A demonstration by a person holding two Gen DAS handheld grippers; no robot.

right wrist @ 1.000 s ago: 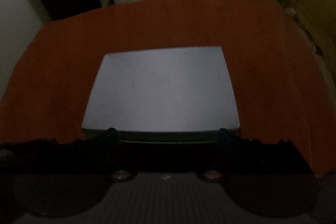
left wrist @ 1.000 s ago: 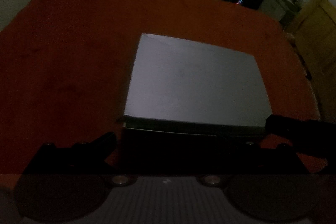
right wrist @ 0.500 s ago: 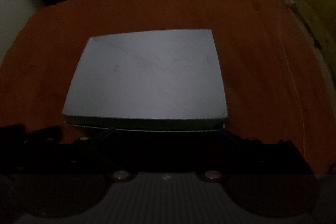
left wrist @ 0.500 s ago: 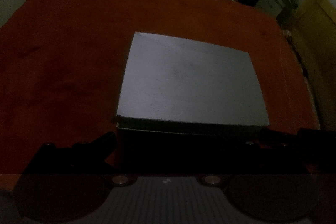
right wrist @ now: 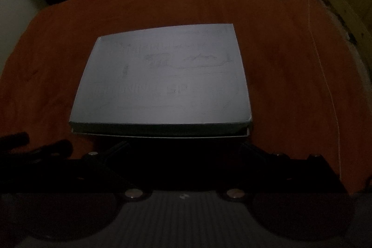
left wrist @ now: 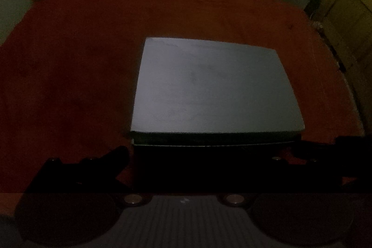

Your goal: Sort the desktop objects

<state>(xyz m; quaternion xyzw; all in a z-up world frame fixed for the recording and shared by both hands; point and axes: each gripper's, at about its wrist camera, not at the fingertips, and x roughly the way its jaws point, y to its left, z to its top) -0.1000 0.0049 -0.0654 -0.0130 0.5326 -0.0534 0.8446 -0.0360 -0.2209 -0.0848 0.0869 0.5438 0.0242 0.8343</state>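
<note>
In the left wrist view the left gripper [left wrist: 204, 152] sits at the bottom of the frame; one finger [left wrist: 116, 155] shows left of centre, apart from the box [left wrist: 214, 90], while the other side is lost in darkness, so I cannot tell whether it is spread or clenched. The box, flat and pale grey, lies on the red worktop [left wrist: 69, 76] right of centre, its near edge just above the gripper. At the lower right a dark shape [left wrist: 334, 145] reaches in beside the box corner (likely the other gripper, too dim to be sure).

In the right wrist view two dark fingers [right wrist: 37, 148] of the other tool show at the lower left. The box [right wrist: 162, 80] sits centre frame on the worktop [right wrist: 290, 62], and here faint markings show on its lid, which the left view does not reveal; a thin lower layer also peeks out under the lid's near edge. The right gripper [right wrist: 183, 150] is spread wide, its fingers [right wrist: 118, 148] just below the box's near edge, holding nothing. A pale thread [right wrist: 325, 80] runs down the right of the cloth.
</note>
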